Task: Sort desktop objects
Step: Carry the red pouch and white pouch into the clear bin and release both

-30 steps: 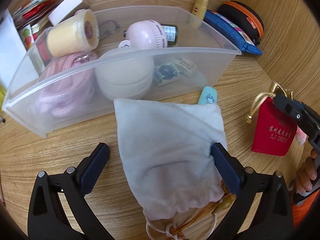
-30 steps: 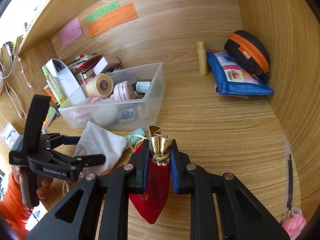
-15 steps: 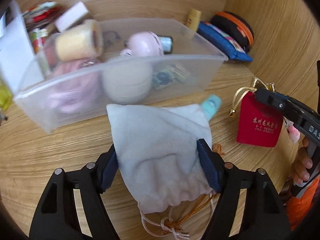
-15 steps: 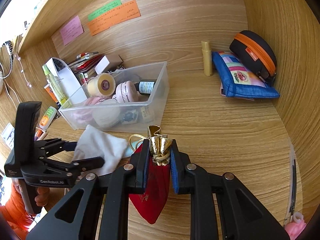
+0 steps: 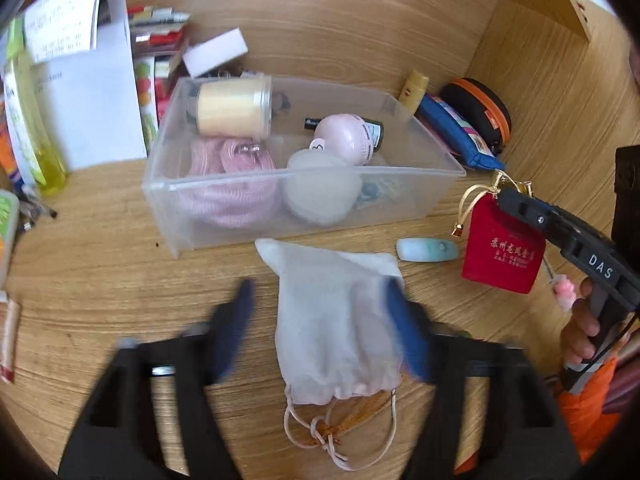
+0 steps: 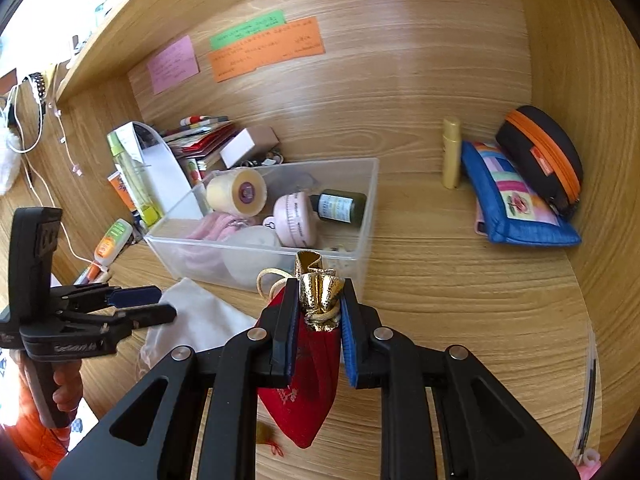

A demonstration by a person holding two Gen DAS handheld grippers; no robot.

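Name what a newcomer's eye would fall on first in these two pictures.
A red fabric pouch with a gold neck hangs clamped in the right gripper above the wooden desk. Behind it stands a clear plastic bin crowded with small items. The left gripper, blurred, straddles a white drawstring cloth bag lying before the bin.

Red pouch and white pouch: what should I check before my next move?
1. Right gripper shut on red pouch at its gold neck: ok.
2. Left gripper gripping white pouch: not ok. One of its fingers stands apart from the cloth, and the view is blurred.
3. Clear bin open on top: ok.
4. Room in bin for both pouches: cannot tell.
5. Teal item apart from white pouch: ok.
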